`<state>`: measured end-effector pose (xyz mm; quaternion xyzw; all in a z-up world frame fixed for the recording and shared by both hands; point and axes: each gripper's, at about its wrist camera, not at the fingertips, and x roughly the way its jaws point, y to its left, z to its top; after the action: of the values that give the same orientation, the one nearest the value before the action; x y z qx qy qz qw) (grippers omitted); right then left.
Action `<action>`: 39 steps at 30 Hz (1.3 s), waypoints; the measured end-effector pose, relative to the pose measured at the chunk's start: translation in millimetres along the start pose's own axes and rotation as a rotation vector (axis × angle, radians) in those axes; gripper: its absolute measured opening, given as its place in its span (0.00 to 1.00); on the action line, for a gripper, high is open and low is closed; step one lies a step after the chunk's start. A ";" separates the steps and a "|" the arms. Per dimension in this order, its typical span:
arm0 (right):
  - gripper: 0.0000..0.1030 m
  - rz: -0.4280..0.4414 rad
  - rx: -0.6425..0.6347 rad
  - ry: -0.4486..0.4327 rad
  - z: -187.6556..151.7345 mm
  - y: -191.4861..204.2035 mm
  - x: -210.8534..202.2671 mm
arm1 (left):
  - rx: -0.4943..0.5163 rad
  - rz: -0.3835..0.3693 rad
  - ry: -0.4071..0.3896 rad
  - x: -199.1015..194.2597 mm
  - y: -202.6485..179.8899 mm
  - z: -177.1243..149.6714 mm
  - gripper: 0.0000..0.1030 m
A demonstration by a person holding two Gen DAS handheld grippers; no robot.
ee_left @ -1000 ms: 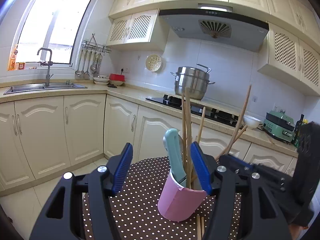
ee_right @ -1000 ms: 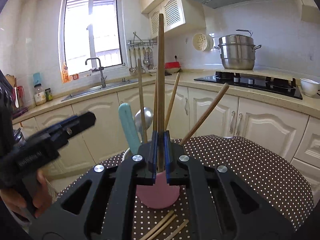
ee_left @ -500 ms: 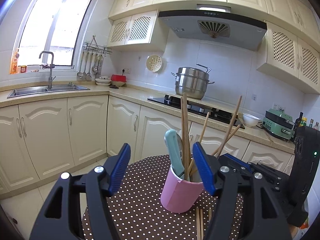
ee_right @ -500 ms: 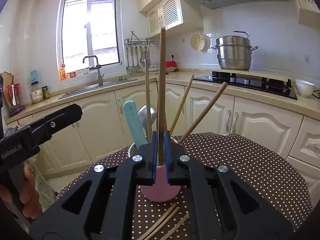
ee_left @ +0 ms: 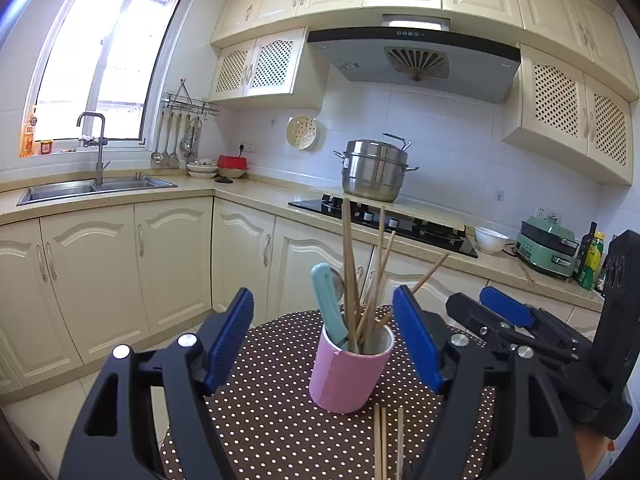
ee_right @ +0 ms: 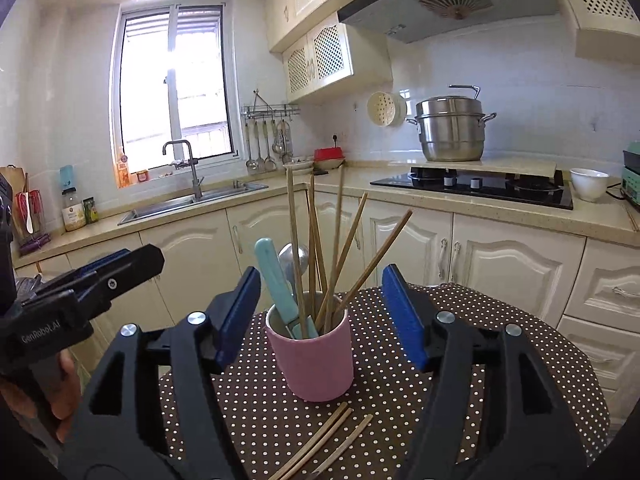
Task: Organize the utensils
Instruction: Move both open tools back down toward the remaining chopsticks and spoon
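A pink cup [ee_left: 347, 372] [ee_right: 312, 358] stands on the dotted round table [ee_left: 276, 432]. It holds several wooden chopsticks [ee_left: 349, 264] [ee_right: 295, 240], a teal-handled utensil [ee_left: 327, 300] [ee_right: 276, 280] and a metal spoon [ee_right: 295, 258]. Three loose chopsticks [ee_left: 385, 444] [ee_right: 320, 440] lie on the cloth in front of the cup. My left gripper [ee_left: 324, 344] has its jaws opening, set back from the cup, nothing between the pads. My right gripper [ee_right: 320, 312] also has jaws opening; the cup sits beyond them, untouched.
Cream cabinets and a counter run behind the table, with a sink [ee_left: 96, 190], a black hob [ee_left: 384, 224] and a steel pot [ee_left: 376, 170]. A white bowl [ee_left: 490, 239] and green appliance [ee_left: 546, 246] sit at the right. A hand [ee_right: 60, 392] holds the left gripper.
My right gripper let go of the upright chopstick, which now stands in the cup, and its jaws spread wide. Both grippers drew back from the cup; the left opened a little more.
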<state>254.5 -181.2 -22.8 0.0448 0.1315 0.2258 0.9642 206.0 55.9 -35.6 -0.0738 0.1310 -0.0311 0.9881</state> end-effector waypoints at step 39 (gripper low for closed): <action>0.72 -0.091 0.154 0.359 -116.1 -45.3 -36.9 | 0.244 -0.044 0.773 64.6 -23.7 -142.8 0.73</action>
<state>210.1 -235.0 -132.4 0.0714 0.3202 0.1754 0.9282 229.6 7.6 -184.8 0.0582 0.4865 -0.0932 0.8667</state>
